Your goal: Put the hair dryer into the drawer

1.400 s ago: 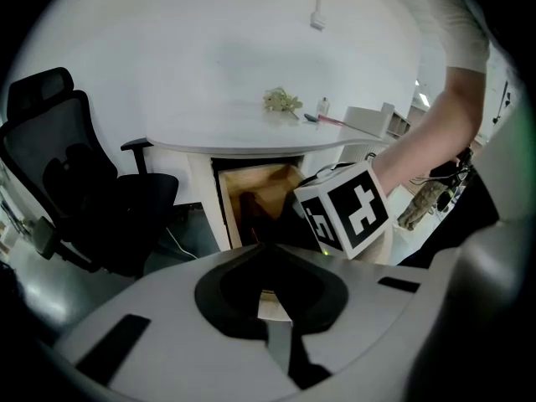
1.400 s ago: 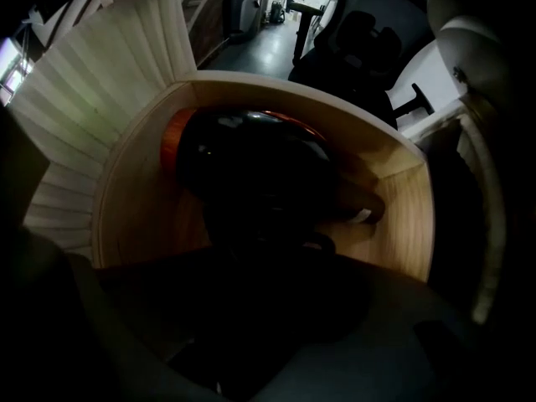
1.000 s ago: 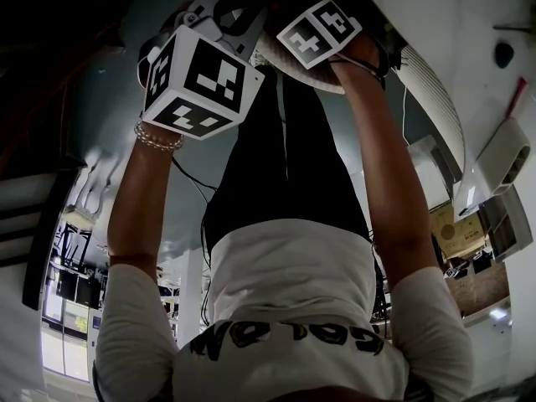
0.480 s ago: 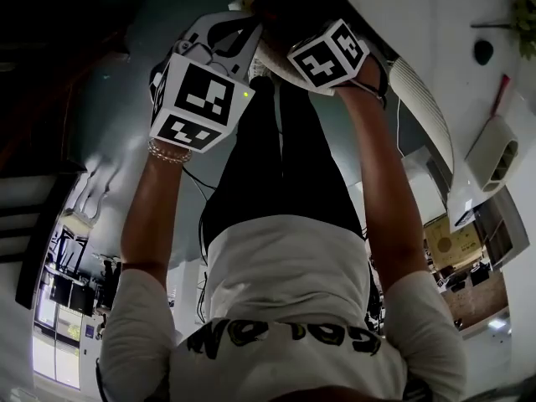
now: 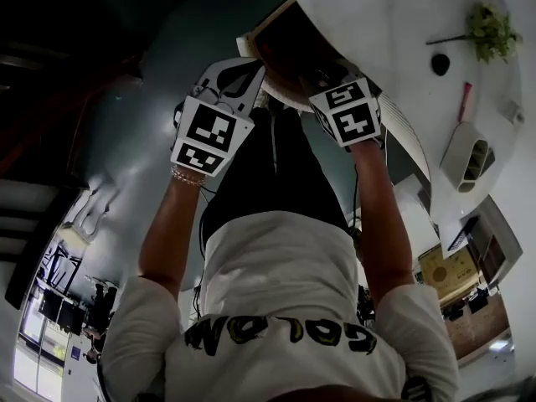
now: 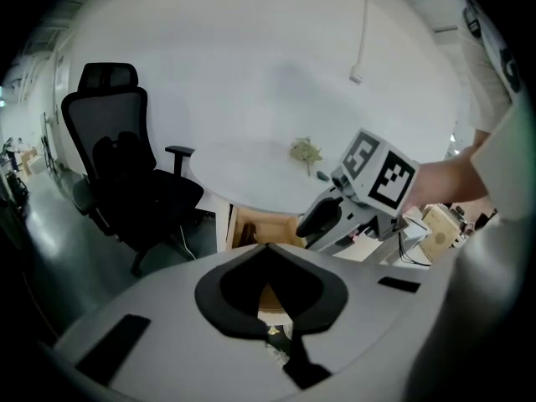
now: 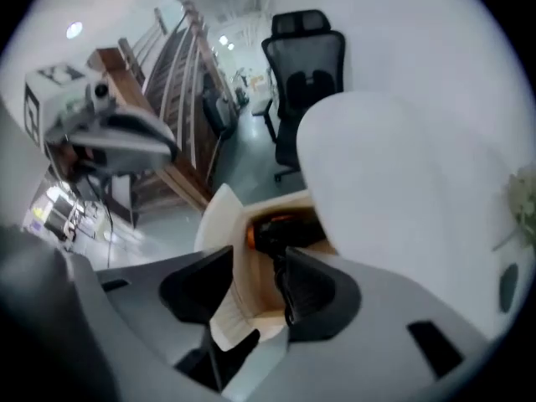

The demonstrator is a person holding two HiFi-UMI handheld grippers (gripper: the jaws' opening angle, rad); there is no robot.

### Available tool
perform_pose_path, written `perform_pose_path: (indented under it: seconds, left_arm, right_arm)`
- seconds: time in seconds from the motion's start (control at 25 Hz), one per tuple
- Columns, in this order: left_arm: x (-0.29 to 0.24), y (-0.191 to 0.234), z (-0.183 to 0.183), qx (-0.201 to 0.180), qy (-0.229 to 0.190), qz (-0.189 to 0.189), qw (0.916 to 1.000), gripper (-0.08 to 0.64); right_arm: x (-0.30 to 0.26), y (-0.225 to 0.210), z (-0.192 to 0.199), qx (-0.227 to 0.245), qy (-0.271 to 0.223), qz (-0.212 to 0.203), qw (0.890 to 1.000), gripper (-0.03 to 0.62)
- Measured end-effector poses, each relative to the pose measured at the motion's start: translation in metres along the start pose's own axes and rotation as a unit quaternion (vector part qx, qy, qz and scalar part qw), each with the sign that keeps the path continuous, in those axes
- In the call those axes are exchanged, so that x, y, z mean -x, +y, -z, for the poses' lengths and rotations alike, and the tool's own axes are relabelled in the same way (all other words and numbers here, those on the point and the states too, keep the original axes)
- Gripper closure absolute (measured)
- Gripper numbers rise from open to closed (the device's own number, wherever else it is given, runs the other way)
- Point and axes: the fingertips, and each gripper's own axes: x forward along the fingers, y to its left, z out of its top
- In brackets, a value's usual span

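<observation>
The hair dryer (image 7: pixel 280 229), black with an orange part, lies inside the open wooden drawer (image 7: pixel 219 224) under the white round table (image 7: pixel 402 182). My right gripper (image 7: pixel 254 262) hangs above the drawer's front edge. Its jaws are closing with nothing between them, and only the drawer shows through the gap. My left gripper (image 6: pixel 266 248) has its tips together and holds nothing. In the head view the left gripper (image 5: pixel 239 74) and the right gripper (image 5: pixel 322 82) are both raised near the drawer (image 5: pixel 268 23), whose inside is too dark to read.
A black office chair (image 6: pixel 126 182) stands left of the table (image 6: pixel 251 170). A small plant (image 5: pixel 490 28) and a few small items lie on the tabletop (image 5: pixel 377 23). A wooden stair railing (image 7: pixel 180 82) runs behind. My legs stand close to the drawer.
Both grippers have drawn back from the drawer and sit lower in the head view. More of the tabletop and the drawer's edge shows now.
</observation>
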Motion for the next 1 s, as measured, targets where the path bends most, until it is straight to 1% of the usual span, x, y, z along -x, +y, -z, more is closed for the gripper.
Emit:
perform_pose_path:
  seconds: [0.12,0.24,0.36,0.48,0.6,0.72,0.84,1.0]
  left_arm:
    - [0.019,-0.007,-0.024,0.011,-0.031,-0.007,0.9994,0.549]
    - [0.039,-0.014,-0.056,0.018,-0.071,-0.018,0.9972,0.549]
    - [0.064,-0.022,-0.091,0.021,-0.111,-0.026,0.9933,0.549]
    - [0.089,-0.032,-0.125,0.021,-0.15,-0.028,0.988,0.549]
    - [0.113,-0.041,-0.157,0.016,-0.185,-0.034,0.9819,0.549]
    - [0.143,-0.054,-0.185,0.013,-0.218,-0.04,0.9749,0.549]
    - [0.173,-0.068,-0.215,0.002,-0.259,-0.049,0.9647,0.549]
    - [0.202,-0.083,-0.249,-0.015,-0.306,-0.053,0.9504,0.549]
  right_arm:
    - [0.042,-0.003,-0.025,-0.029,-0.062,-0.002,0.998,0.409]
    - [0.088,-0.008,-0.051,-0.043,-0.122,0.004,0.992,0.436]
    - [0.139,-0.009,-0.078,-0.042,-0.181,0.021,0.982,0.467]
    - [0.189,-0.004,-0.099,-0.025,-0.229,0.042,0.972,0.489]
    - [0.233,0.002,-0.116,-0.008,-0.273,0.06,0.96,0.5]
    - [0.274,0.009,-0.126,-0.005,-0.306,0.076,0.949,0.512]
    - [0.309,0.016,-0.134,-0.005,-0.337,0.082,0.938,0.523]
    - [0.354,0.024,-0.149,0.007,-0.382,0.095,0.919,0.535]
